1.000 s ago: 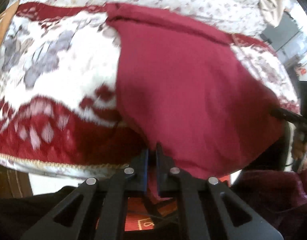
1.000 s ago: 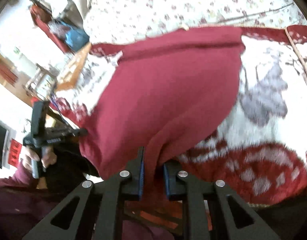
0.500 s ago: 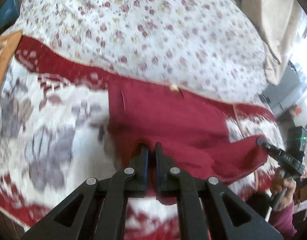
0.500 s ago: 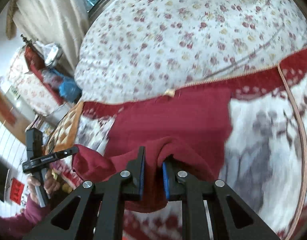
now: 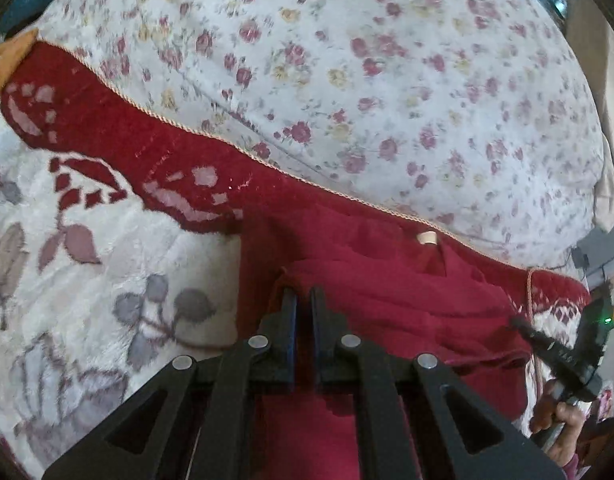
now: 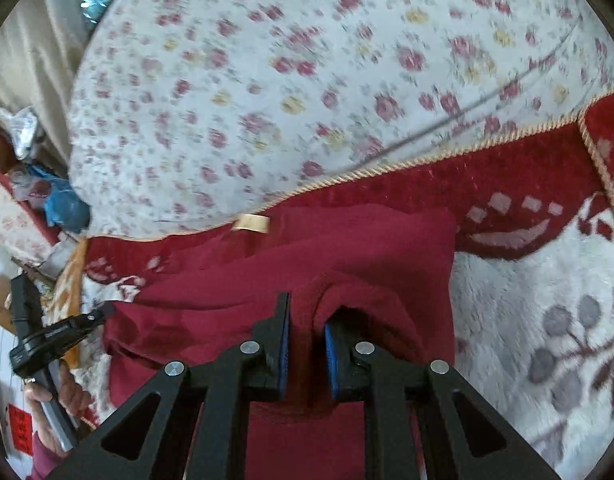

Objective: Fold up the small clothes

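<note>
A dark red garment (image 5: pixel 407 300) lies folded on the bed blanket, its beige neck label (image 5: pixel 427 237) at the far edge. My left gripper (image 5: pixel 303 294) pinches the folded-over edge near the garment's left side, and its jaws are starting to open. In the right wrist view the same garment (image 6: pixel 367 248) and label (image 6: pixel 251 223) show. My right gripper (image 6: pixel 307 314) holds a bunched ridge of red cloth between its blue pads, jaws also easing open. Each gripper shows in the other's view: the right one (image 5: pixel 521 324), the left one (image 6: pixel 103 312).
A plush red and white blanket (image 5: pixel 107 248) with gold cord trim lies under the garment. Beyond it is a bulky floral quilt (image 5: pixel 387 60). A hand (image 6: pixel 63 392) grips the left tool's handle. Clutter and a curtain (image 6: pixel 23 60) stand at the bed's left side.
Both grippers have carried the garment's near edge forward over its body toward the label end, folding it over. The hanging cloth now lies on the blanket.
</note>
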A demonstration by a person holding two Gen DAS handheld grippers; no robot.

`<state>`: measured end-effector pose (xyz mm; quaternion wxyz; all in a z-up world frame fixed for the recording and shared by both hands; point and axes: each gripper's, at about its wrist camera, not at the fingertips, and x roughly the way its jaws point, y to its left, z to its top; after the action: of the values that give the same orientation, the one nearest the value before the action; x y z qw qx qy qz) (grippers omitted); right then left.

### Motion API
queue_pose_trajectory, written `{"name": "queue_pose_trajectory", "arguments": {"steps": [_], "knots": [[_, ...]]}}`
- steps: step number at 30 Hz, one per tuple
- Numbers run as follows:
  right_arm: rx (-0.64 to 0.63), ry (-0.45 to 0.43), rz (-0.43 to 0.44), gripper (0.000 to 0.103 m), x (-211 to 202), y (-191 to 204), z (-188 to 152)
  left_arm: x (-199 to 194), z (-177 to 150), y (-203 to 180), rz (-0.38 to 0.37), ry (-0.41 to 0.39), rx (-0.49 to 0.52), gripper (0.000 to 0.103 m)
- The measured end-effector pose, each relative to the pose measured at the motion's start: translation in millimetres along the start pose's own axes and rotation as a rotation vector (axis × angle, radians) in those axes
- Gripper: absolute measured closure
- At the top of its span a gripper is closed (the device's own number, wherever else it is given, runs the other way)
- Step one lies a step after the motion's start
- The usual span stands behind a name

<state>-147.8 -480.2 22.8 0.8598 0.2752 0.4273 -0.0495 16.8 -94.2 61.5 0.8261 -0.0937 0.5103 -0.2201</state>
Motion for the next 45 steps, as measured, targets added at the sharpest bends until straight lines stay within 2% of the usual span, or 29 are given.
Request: {"name": "queue_pose_trajectory", "arguments": {"steps": [2,3,4,5,6,7,9,11,13,16,20,23,25,28,32,34,37,39,40,41,42,43,45], "knots": [[0.054,0.027,0.035,0.077,1.1,-10.1,1.3,8.3,2.3,7.7,-0.022,0.023,-0.038,0.092],[0.067,0.005,0.062,0.064,-8.5,-12.9,1.5,8.5,4.0,11.1,-0.042,0.031,-0.056,0.089],[0.067,-0.022,0.072,0.057,-18.6,-13.8,1.3,5.8,5.0,11.5,-0.052,0.028,-0.062,0.077],[0.060,-0.068,0.058,0.041,-34.5,-14.9,-1.2,0.2,5.6,11.9,-0.049,0.009,-0.067,0.055],[0.054,-0.109,0.034,0.030,-48.8,-15.9,-4.4,-8.1,5.9,12.7,-0.044,-0.028,-0.074,0.047],[0.047,-0.140,0.011,0.028,-62.4,-17.0,-8.8,-18.2,5.7,13.3,-0.052,-0.071,-0.078,0.040],[0.012,-0.111,-0.002,0.028,-77.4,-15.7,-21.4,-25.3,7.7,11.8,-0.067,-0.075,-0.071,0.040],[-0.053,-0.051,0.001,0.030,-74.6,-6.7,-33.9,-31.4,5.9,8.0,-0.074,-0.058,-0.045,0.040],[-0.141,0.014,-0.016,0.033,-58.4,8.9,-44.0,-34.4,1.0,2.5,-0.050,-0.057,-0.001,0.040],[-0.182,0.050,-0.024,0.039,-28.4,22.1,-38.3,-31.7,-9.9,-4.9,-0.026,-0.027,0.063,0.040],[-0.146,-0.021,-0.051,0.039,-0.3,27.6,-1.9,-30.4,-16.2,-6.0,-0.044,-0.004,0.096,0.039],[-0.098,-0.068,-0.117,0.039,21.5,20.2,29.5,-30.5,-12.2,-2.1,-0.010,-0.030,0.092,0.038],[-0.043,-0.077,-0.167,0.039,30.5,8.4,42.2,-29.9,-8.5,3.0,-0.032,-0.030,0.057,0.038],[-0.014,-0.076,-0.151,0.039,19.0,-0.3,44.3,-26.8,-6.4,4.3,-0.049,-0.039,0.031,0.036],[-0.089,-0.130,-0.149,0.037,-15.5,6.1,30.3,-9.8,-7.5,-4.6,0.008,-0.019,0.059,0.033],[-0.156,-0.099,-0.165,0.037,-11.5,13.9,28.1,3.0,-9.2,-8.1,0.031,0.011,0.062,0.033],[-0.156,-0.098,-0.262,0.037,6.0,12.7,37.7,21.0,-14.9,-12.9,0.091,0.047,0.095,0.033],[-0.134,-0.092,-0.239,0.037,15.5,7.3,43.7,28.0,-18.5,-14.6,0.122,0.062,0.117,0.033],[-0.135,-0.063,-0.232,0.040,23.3,5.5,44.1,30.7,-19.7,-14.8,0.129,0.067,0.123,0.033],[-0.139,-0.027,-0.244,0.053,32.1,3.3,45.0,32.0,-19.9,-14.6,0.132,0.065,0.123,0.033],[-0.142,-0.010,-0.257,0.096,36.0,2.0,45.7,32.4,-19.4,-14.3,0.133,0.064,0.122,0.033],[-0.132,-0.014,-0.243,0.095,33.3,0.1,46.7,32.3,-18.1,-13.9,0.132,0.064,0.119,0.033],[-0.129,-0.079,-0.235,0.095,19.0,-0.9,48.8,30.3,-14.6,-12.9,0.130,0.054,0.102,0.033]]}}
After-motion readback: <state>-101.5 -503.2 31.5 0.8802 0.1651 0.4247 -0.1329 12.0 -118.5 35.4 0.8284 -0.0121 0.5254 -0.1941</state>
